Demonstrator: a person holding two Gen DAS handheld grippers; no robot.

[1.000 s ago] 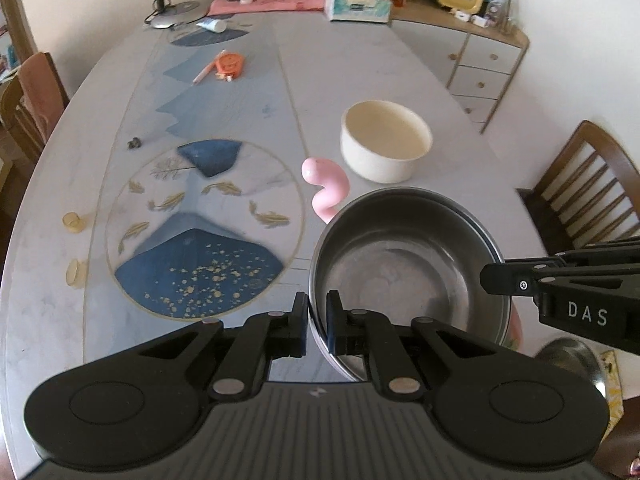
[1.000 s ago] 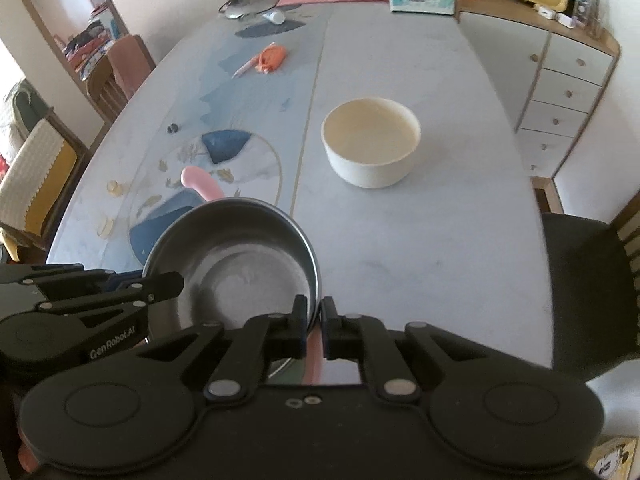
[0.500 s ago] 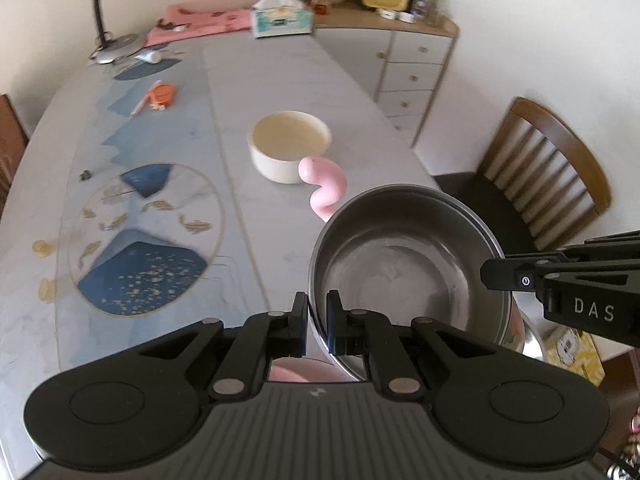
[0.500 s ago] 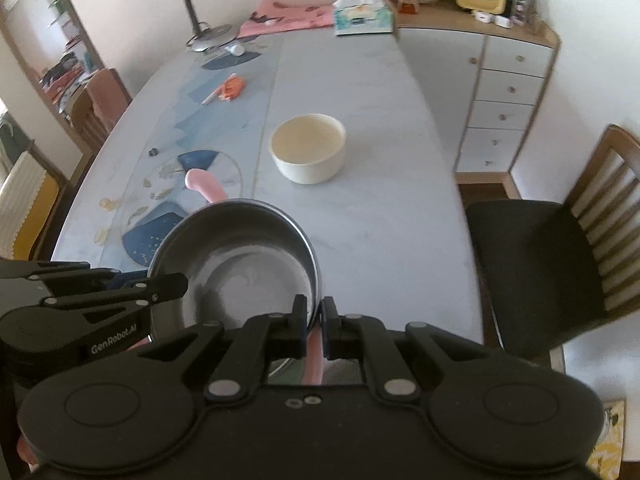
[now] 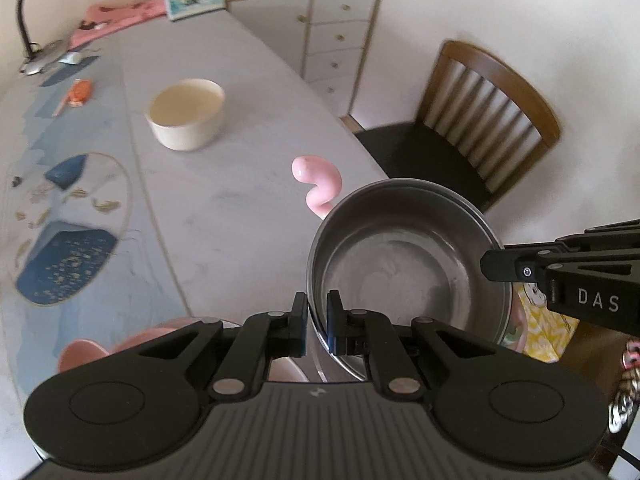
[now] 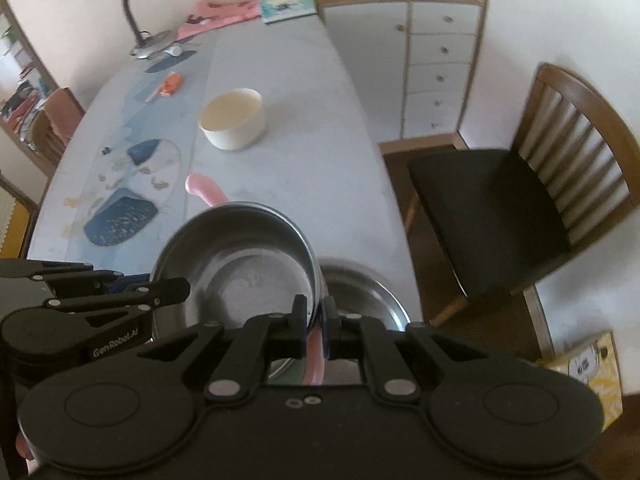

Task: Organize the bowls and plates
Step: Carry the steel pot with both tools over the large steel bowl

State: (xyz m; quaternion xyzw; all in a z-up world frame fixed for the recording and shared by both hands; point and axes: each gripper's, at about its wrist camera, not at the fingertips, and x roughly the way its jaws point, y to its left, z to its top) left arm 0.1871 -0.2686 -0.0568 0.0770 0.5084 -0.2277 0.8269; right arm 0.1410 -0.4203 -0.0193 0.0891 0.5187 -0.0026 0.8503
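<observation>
Both tools, left and right, pinch opposite rims of the steel bowl, held over the table's near-right edge. Bare tabletop separates it from the cream bowl; a second steel bowl lies beneath, at that edge.

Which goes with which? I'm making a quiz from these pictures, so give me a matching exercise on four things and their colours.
Things:
1. bowl held by both tongs
2. bowl standing on the table
3. chair seat
4. tissue box at the table's far end

Colours:
A. cream
B. black
C. silver metal
D. light blue-green

Pairs: 1-C, 2-A, 3-B, 4-D
</observation>
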